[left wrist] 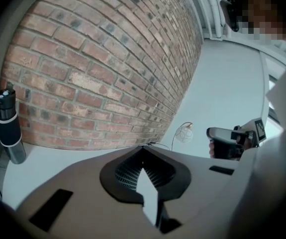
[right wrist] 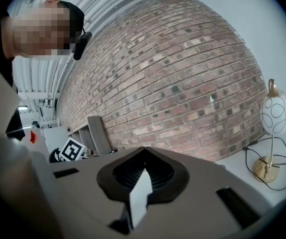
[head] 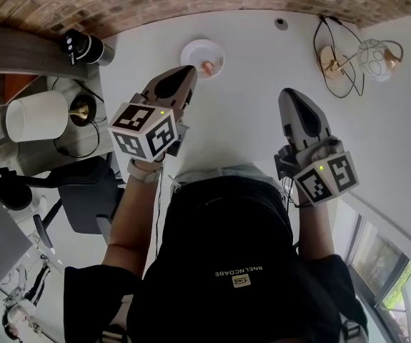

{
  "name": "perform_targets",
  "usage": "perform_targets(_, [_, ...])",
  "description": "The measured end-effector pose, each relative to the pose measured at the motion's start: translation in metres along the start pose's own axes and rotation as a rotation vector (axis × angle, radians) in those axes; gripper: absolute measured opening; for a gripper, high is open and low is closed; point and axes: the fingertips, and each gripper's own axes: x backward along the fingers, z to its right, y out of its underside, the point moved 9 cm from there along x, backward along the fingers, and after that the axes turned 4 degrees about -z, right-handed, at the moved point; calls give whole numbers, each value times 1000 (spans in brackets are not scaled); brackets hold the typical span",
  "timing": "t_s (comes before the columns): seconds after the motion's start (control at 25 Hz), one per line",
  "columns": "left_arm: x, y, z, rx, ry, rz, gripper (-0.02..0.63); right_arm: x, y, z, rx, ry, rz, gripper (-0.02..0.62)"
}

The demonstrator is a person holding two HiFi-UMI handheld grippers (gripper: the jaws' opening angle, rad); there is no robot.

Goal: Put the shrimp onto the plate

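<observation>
Both grippers held up off the worktop (head: pixel 262 77), none touching it; left gripper (head: pixel 189 71) in front of the person's left shoulder, nose aimed at the far edge, marker cube toward the camera; right gripper (head: pixel 289 93) level with it on the right side, also pointing away, the two well apart; bare forearms come up on either side of the black shirt. Left gripper's fingers (left wrist: pixel 133 156) together, tips meeting, nothing between them; its view looks along the brick wall (left wrist: pixel 108 59). Right gripper's fingers (right wrist: pixel 155 158) likewise together and empty; its view faces the wall with a white globe lamp (right wrist: pixel 276 114) at the right. Plate (head: pixel 191 48) sits at the middle of the worktop's far edge, just past the left gripper's tip; shrimp (head: pixel 209 67) is a small pink piece lying at the plate's near rim. Black bottle (head: pixel 83 46) near the far-left corner.
</observation>
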Motion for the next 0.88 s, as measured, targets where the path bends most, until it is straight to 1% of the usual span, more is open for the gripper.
perform_targets(0.16, [25, -14, 20, -28, 13, 54, 3, -6, -3, -5, 14, -48, 5, 3])
perform_targets(0.32, [51, -27, 35, -55, 0, 127, 2, -12, -8, -11, 29, -98, 12, 3])
perform_targets(0.48, [73, -32, 45, -50, -7, 189, 3, -18, -12, -18, 46, -155, 22, 3])
perform_targets(0.88, [112, -22, 59, -29, -108, 254, 3, -38, -20, -31, 70, -268, 38, 3])
